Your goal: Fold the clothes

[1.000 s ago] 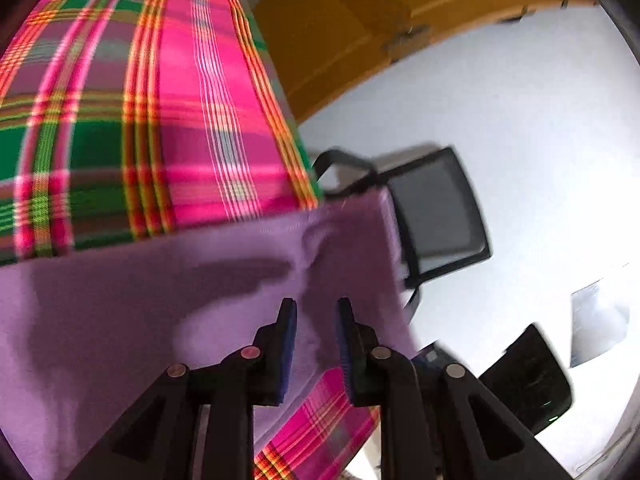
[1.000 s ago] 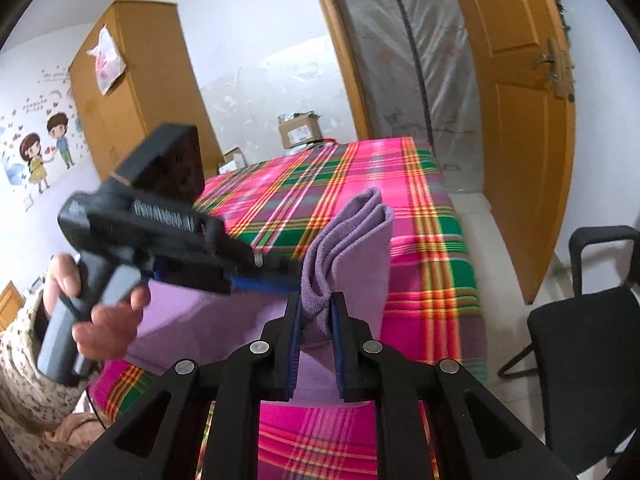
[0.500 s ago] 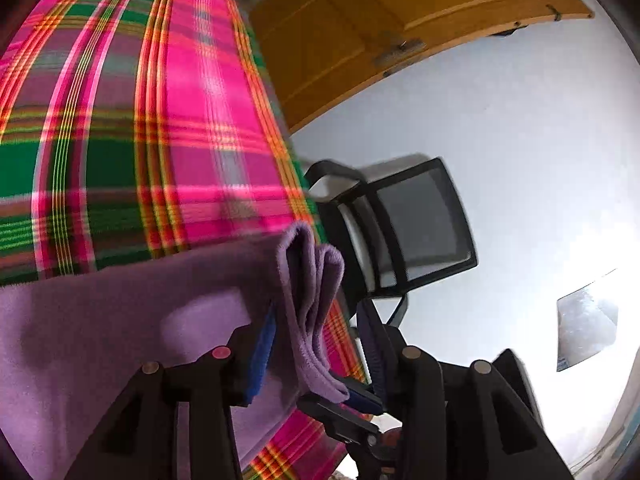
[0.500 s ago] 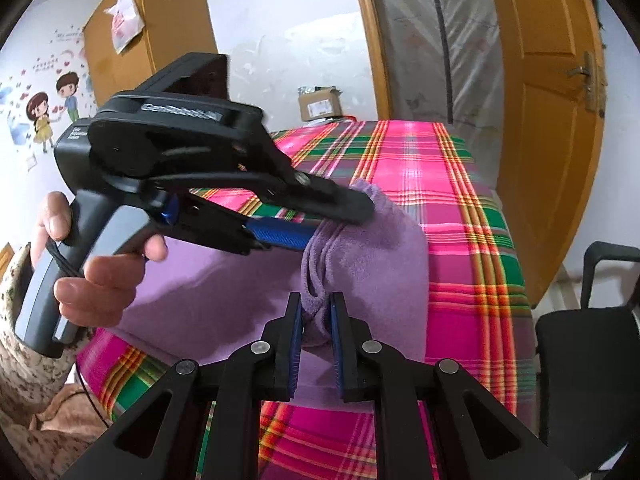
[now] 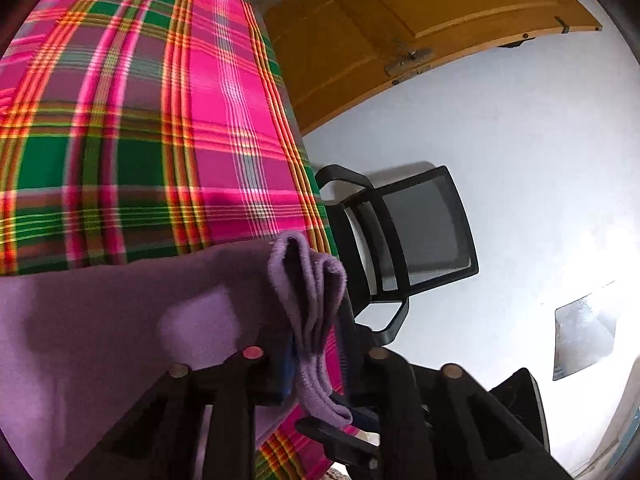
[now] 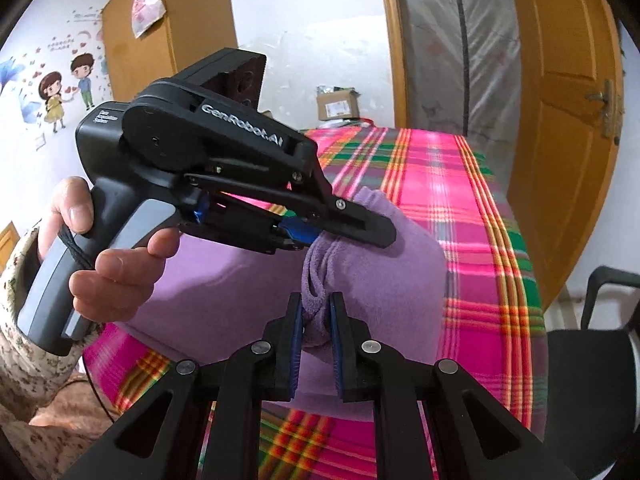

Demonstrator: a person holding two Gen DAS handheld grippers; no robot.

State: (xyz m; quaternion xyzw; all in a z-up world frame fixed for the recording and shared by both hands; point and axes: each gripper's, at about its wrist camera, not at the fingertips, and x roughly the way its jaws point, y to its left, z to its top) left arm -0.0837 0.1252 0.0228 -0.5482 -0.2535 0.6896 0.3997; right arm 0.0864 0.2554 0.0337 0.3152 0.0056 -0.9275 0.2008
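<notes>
I read "GenRobot.AI" in pale letters along the black body of the left gripper (image 6: pixel 340 236), seen from the right wrist view. Small white print sits on its rear housing, a label on the cardboard box (image 6: pixel 337 104), and red characters among the wall stickers (image 6: pixel 60 80), all too small for me to read.

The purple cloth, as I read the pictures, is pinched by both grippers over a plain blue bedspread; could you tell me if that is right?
Not quite: the purple cloth is pinched by both the left gripper and the right gripper, but the bedspread beneath is a pink, green and orange plaid, not plain blue. The right wrist view shows this clearly.
</notes>
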